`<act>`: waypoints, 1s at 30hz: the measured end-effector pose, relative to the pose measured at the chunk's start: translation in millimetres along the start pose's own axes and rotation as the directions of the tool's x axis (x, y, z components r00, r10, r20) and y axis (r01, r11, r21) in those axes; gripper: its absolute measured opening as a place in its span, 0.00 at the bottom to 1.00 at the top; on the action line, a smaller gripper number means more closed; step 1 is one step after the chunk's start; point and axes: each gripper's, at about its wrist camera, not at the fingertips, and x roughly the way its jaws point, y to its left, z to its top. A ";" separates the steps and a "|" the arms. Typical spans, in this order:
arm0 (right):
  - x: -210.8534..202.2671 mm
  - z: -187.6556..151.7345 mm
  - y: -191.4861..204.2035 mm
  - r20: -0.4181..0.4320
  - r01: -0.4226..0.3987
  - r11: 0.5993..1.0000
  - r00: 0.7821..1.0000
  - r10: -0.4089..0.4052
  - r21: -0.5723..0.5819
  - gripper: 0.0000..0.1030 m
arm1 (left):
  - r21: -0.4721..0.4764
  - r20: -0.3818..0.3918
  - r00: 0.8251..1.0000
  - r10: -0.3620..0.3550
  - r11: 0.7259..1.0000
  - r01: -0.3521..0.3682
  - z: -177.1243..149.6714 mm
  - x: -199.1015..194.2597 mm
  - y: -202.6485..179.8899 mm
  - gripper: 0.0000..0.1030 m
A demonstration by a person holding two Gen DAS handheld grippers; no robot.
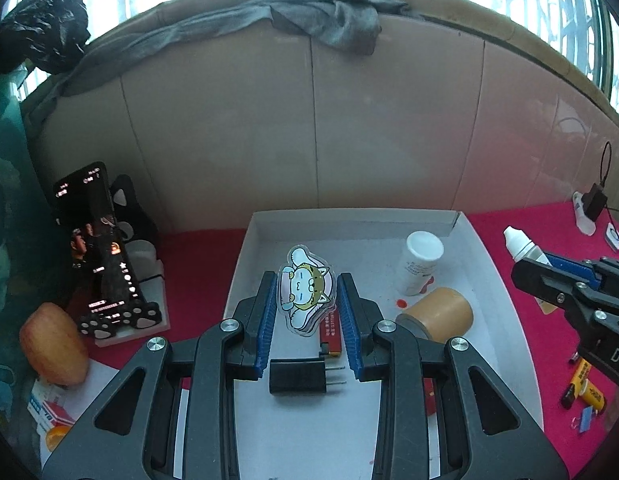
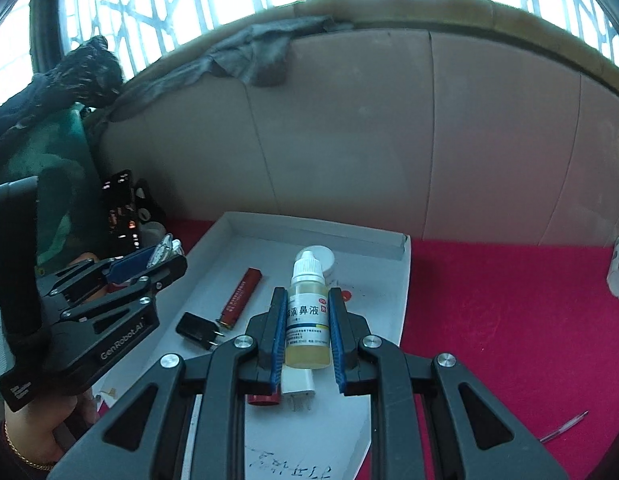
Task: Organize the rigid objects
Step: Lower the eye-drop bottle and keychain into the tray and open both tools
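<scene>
My left gripper [image 1: 306, 294] is shut on a flat cartoon-cat charm [image 1: 305, 290], held above a white cardboard tray [image 1: 245, 252]. In the tray lie a black plug adapter [image 1: 299, 376], a red lighter [image 1: 331, 334], a white-capped bottle [image 1: 419, 266] and a tan jar on its side [image 1: 443, 314]. My right gripper [image 2: 308, 306] is shut on a nose-drop bottle [image 2: 307, 312] with yellow liquid, held over the tray [image 2: 405, 280]. The lighter [image 2: 242, 298] and the adapter [image 2: 199, 330] show in the right wrist view too. The right gripper also shows in the left wrist view [image 1: 549, 268].
The tray lies on a red cloth [image 2: 509, 320] against a padded headboard. A phone on a stand [image 1: 97, 248] and an apple [image 1: 53, 344] are to the left. Batteries and a blue clip [image 1: 585, 400] lie to the right, with a charger [image 1: 593, 204] behind. A pen [image 2: 563, 426] lies on the cloth.
</scene>
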 end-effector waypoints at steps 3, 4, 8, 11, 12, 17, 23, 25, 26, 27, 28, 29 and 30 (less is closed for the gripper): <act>9.7 -1.1 -3.7 -0.018 0.008 1.000 1.000 -0.008 0.009 0.18 | 0.002 -0.020 1.000 0.003 1.000 -0.003 1.2 11.3 -0.7 0.28; 11.6 -1.4 -4.3 -0.021 0.010 1.000 1.000 -0.010 0.013 0.18 | 0.003 -0.024 1.000 0.005 1.000 -0.005 1.3 14.1 -0.5 0.28; 19.8 -3.5 -8.7 -0.038 0.010 0.999 0.999 -0.009 0.032 0.18 | 0.005 -0.045 0.999 0.010 1.000 -0.009 0.6 24.7 -1.0 0.28; 25.5 -3.9 -11.9 -0.048 0.013 0.999 0.999 -0.010 0.047 0.18 | 0.004 -0.060 0.998 0.011 1.000 -0.011 0.0 31.3 -1.6 0.28; 27.0 -4.1 -13.1 -0.050 0.013 0.999 0.999 -0.010 0.051 0.18 | -0.001 -0.067 0.998 0.007 1.000 -0.007 0.0 34.1 -1.5 0.28; 36.3 -3.7 -16.2 -0.060 0.018 0.997 0.998 -0.013 0.076 0.18 | -0.073 -0.110 0.991 -0.079 0.995 0.071 0.6 46.4 3.5 0.28; 45.8 -6.1 -16.1 -0.069 0.027 0.995 0.997 -0.021 0.098 0.18 | -0.100 -0.143 0.981 -0.135 0.988 0.121 -1.3 56.1 -2.1 0.28; 48.7 -7.1 -17.9 -0.076 0.029 0.993 0.997 -0.021 0.111 0.18 | -0.097 -0.152 0.979 -0.135 0.988 0.121 -2.5 58.7 -5.3 0.28; 50.9 -7.9 -18.4 -0.081 0.032 0.993 0.996 -0.023 0.115 0.18 | -0.089 -0.159 0.979 -0.128 0.989 0.115 -3.0 60.1 -7.6 0.28; 51.9 -8.2 -18.7 -0.083 0.035 0.993 0.996 -0.026 0.116 0.18 | -0.087 -0.165 0.978 -0.126 0.990 0.113 -3.0 60.9 -8.8 0.28; 53.3 -8.8 -19.2 -0.085 0.040 0.992 0.996 -0.030 0.117 0.18 | -0.088 -0.163 0.978 -0.128 0.989 0.115 -2.3 60.9 -9.5 0.28; 54.7 -9.1 -19.7 -0.087 0.043 0.992 0.996 -0.032 0.120 0.18 | -0.082 -0.159 0.980 -0.122 0.991 0.110 -1.3 61.1 -10.7 0.28; 55.8 -9.0 -19.9 -0.088 0.045 0.991 0.996 -0.034 0.124 0.18 | -0.073 -0.160 0.981 -0.111 0.992 0.100 -0.6 61.5 -12.0 0.28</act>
